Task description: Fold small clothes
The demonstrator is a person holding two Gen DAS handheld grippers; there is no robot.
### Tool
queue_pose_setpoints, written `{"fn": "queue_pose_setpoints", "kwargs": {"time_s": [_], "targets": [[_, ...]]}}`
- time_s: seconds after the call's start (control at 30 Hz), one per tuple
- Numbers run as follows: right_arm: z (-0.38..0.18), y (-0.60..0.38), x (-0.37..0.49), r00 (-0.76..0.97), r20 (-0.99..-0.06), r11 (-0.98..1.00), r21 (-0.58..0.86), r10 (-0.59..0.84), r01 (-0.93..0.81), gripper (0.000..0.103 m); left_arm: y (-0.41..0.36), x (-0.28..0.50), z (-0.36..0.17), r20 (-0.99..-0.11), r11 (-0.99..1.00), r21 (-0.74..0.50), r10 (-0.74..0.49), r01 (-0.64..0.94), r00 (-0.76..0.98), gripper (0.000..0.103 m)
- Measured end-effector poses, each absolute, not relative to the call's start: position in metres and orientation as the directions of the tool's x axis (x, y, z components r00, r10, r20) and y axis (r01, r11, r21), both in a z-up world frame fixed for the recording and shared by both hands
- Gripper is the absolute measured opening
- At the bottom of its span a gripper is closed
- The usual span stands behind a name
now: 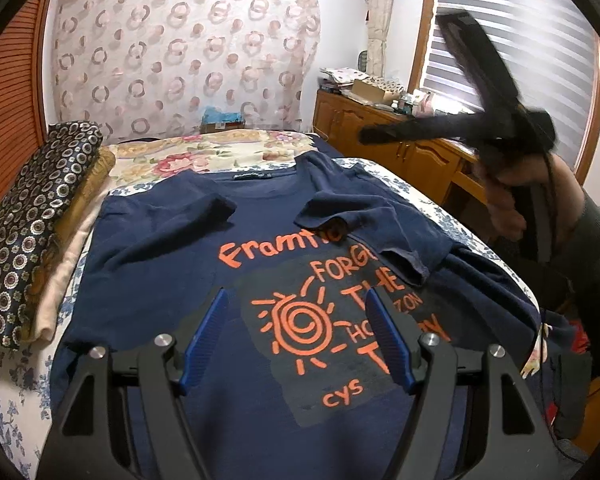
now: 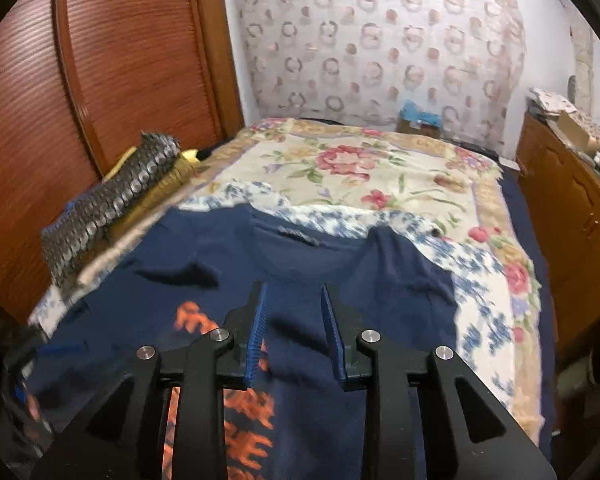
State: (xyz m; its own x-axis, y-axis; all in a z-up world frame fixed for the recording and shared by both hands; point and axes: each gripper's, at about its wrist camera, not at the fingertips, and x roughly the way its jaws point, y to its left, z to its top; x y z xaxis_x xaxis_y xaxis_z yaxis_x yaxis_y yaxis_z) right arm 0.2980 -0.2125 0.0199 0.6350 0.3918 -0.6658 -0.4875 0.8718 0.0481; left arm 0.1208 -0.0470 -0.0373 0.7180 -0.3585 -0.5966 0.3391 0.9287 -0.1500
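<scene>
A navy T-shirt with an orange sun print and orange lettering lies front-up on the bed, both sleeves folded inward over the chest. My left gripper hovers over the print, jaws wide open and empty. My right gripper is open and empty above the shirt near its folded right sleeve. In the left wrist view the right gripper shows blurred, held up in the air at the right by a hand.
A folded pile of patterned cloth lies at the bed's left edge. A floral blanket covers the far bed. A wooden dresser with clutter stands to the right, a wooden wardrobe to the left.
</scene>
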Motion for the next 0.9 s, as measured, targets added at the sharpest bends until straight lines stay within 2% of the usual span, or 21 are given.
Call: {"fn": "queue_pose_setpoints", "kwargs": {"time_s": [0.47, 0.63, 0.83, 0.9], "targets": [[-0.064, -0.241, 0.228, 0.509, -0.776, 0.849, 0.062, 0.372, -0.525, 0.027, -0.035, 0.125, -0.044, -0.614, 0.939, -0.153, -0.334, 0.308, 0.715, 0.071], [-0.079, -0.236, 0.223, 0.517, -0.791, 0.853, 0.011, 0.327, -0.522, 0.027, -0.032, 0.125, -0.045, -0.616, 0.942, -0.146, -0.325, 0.302, 0.717, 0.071], [-0.079, -0.232, 0.214, 0.52, -0.787, 0.831, -0.017, 0.332, -0.556, 0.008, -0.025, 0.126, -0.043, -0.612, 0.946, -0.153, -0.319, 0.287, 0.724, 0.071], [-0.076, -0.234, 0.21, 0.518, -0.785, 0.824, -0.017, 0.339, -0.566, 0.006, -0.024, 0.125, -0.041, -0.61, 0.946, -0.153, -0.317, 0.284, 0.726, 0.071]]}}
